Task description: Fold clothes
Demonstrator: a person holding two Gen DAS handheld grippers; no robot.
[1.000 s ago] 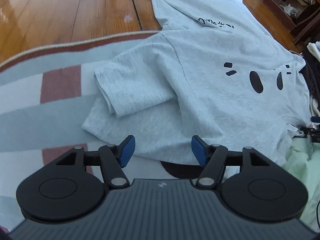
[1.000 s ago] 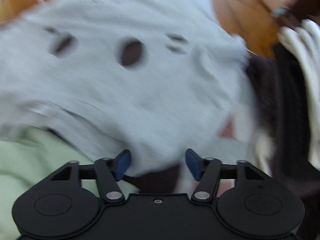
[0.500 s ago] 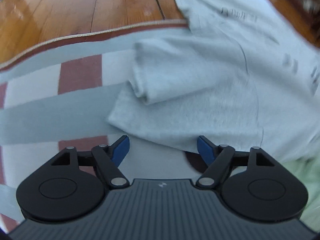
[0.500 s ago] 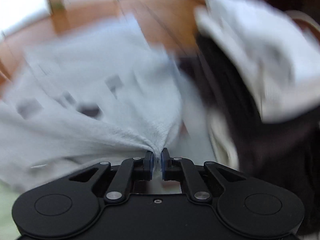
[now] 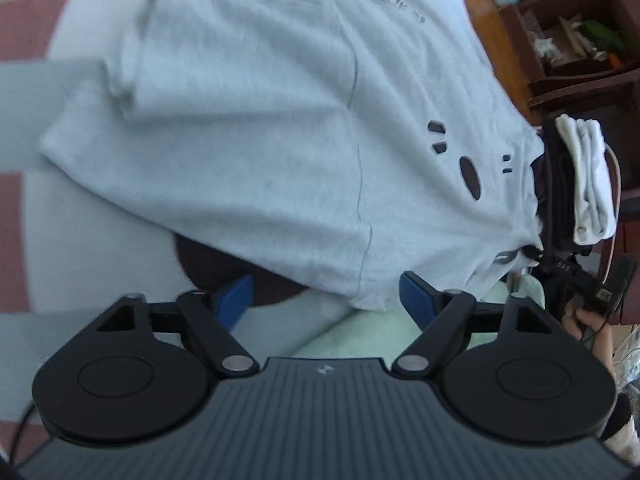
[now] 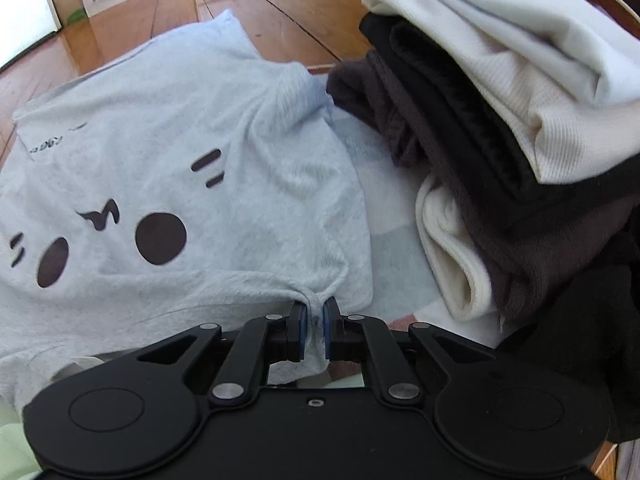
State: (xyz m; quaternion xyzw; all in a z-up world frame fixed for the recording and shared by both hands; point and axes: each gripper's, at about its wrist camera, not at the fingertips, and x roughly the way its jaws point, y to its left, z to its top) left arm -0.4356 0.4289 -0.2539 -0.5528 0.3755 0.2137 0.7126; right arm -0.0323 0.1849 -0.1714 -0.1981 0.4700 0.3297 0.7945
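While the right gripper (image 6: 314, 322) pinches a bunched hem corner of the grey T-shirt (image 6: 168, 184), the left gripper (image 5: 326, 294) hangs over the shirt's near edge, its jaws opening wide with only the hem's edge between them, unpressed. Soft heathered knit with dark printed ovals and dashes spreads ahead of both over a checked rug (image 5: 36, 208). Right of the pinch, a folded stack (image 6: 500, 120) of white ribbed and dark fleecy garments crowds close; wooden floor (image 6: 288, 4) lies beyond.

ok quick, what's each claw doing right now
left claw: jaws opening, nothing gripped, the grey t-shirt hem lies just ahead of them
right claw: shut on a pinched edge of the grey t-shirt
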